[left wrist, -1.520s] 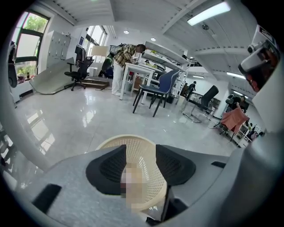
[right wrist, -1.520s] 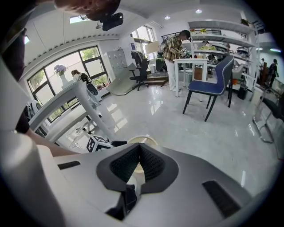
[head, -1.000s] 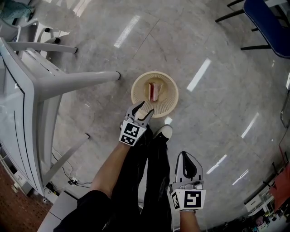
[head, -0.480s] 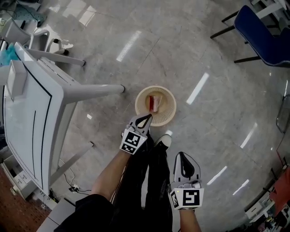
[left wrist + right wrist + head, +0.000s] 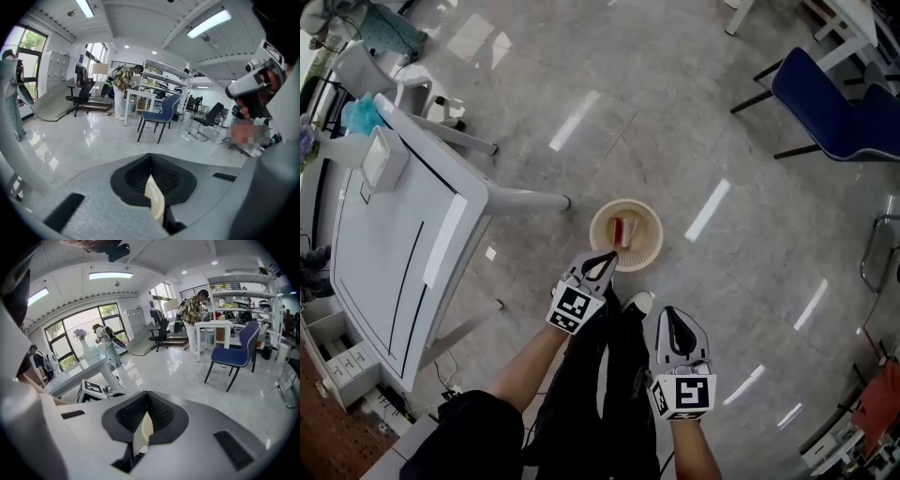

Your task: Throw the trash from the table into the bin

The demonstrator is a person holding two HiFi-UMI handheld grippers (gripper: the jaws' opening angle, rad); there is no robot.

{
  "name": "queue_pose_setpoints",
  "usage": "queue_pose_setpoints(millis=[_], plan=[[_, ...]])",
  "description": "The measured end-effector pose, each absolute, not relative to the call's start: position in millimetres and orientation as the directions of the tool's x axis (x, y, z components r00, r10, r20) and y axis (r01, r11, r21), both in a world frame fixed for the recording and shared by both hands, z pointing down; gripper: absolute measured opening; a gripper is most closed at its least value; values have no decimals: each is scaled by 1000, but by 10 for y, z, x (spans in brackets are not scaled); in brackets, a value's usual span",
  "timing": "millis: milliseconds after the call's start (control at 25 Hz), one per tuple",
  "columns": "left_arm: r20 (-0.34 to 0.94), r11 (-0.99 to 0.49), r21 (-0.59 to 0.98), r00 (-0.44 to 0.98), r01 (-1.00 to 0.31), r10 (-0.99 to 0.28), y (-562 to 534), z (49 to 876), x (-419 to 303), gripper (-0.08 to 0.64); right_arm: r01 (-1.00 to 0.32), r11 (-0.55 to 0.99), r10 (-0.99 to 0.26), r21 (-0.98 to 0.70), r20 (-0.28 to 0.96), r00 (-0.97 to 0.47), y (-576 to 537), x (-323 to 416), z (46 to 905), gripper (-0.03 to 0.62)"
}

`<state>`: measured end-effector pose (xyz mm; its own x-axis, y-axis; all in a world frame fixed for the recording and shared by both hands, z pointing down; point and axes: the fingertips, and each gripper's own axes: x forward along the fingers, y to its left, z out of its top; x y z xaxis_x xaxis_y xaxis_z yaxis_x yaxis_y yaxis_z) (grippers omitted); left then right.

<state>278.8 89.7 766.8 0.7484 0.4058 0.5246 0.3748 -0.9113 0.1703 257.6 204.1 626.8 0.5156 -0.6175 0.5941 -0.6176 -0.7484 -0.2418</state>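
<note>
The cream basket bin [image 5: 645, 246] stands on the floor just ahead of the person's feet, with a red and pink piece of trash [image 5: 624, 230] lying inside it. My left gripper [image 5: 612, 254] hangs above the bin's near rim, jaws shut with nothing between them. In the left gripper view the left gripper [image 5: 150, 158] has its pads together, and a strip of the bin [image 5: 155, 200] shows below them. My right gripper [image 5: 667, 312] is nearer the person, to the right of the legs, also shut and empty. The right gripper view shows the right gripper [image 5: 147, 398] closed at the tips.
A white table [image 5: 394, 244] stands at the left with a small white box [image 5: 382, 156] and a blue item [image 5: 363, 114] at its far end. Its leg [image 5: 525, 199] reaches toward the bin. A blue chair [image 5: 825, 103] is at the far right. Polished floor surrounds the bin.
The left jaws, open over the bin a second ago, have closed. Both grippers and the head view have risen, so the bin looks smaller and more of the table shows.
</note>
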Motion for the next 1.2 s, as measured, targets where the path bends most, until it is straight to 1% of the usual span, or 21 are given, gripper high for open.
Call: queue_pose_setpoints(millis=[200, 400, 600, 800, 1000, 1200], plan=[[471, -920, 170, 791, 353, 390, 919, 6706, 2755, 6, -655, -713, -668, -251, 530, 523, 1905, 2591, 5630, 9], [424, -943, 142, 842, 301, 332, 924, 5851, 2797, 6, -696, -674, -716, -246, 446, 537, 1870, 2619, 4939, 8], [414, -960, 106, 866, 260, 280, 940, 5016, 2610, 6, -690, -677, -721, -256, 419, 552, 1970, 2438, 4359, 9], [367, -969, 75, 897, 235, 246, 861, 4210, 2416, 6, -705, -662, -739, -257, 383, 554, 1934, 2265, 3871, 9], [312, -971, 58, 920, 231, 238, 925, 3705, 2265, 6, -739, -629, -769, -243, 336, 544, 1864, 2174, 3492, 9], [283, -965, 17, 925, 261, 255, 998, 3523, 2173, 6, -768, -599, -791, -225, 315, 525, 1673, 2128, 3416, 9]])
